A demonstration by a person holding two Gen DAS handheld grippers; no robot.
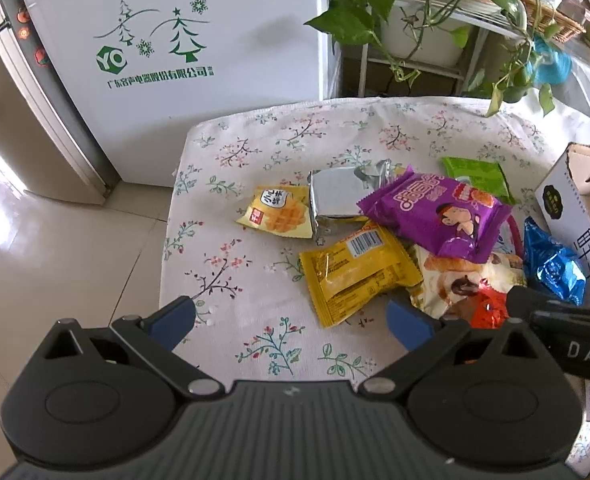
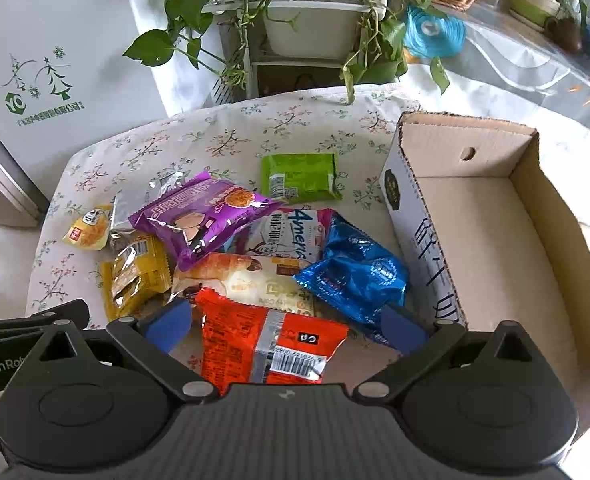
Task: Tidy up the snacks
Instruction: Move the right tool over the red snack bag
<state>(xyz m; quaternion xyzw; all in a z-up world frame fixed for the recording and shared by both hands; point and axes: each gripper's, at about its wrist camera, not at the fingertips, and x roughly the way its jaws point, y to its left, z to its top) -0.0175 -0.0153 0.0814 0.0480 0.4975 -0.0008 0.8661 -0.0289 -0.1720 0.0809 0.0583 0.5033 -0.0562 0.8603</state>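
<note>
Snacks lie heaped beside the empty box [image 2: 475, 216], ready for sorting; right tool [image 2: 285, 326] gapes wide around the red packet [image 2: 271, 340], left tool [image 1: 291, 320] released over bare surface [image 1: 255, 136].

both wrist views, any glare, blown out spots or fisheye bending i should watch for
Left wrist view: floor tiles at the left blow out to white, and the fridge edge bows from the fisheye. Right wrist view: glare on the blue foil packet and yellow packet wrappers; the cardboard box walls curve, and the corners are vignetted black.
</note>
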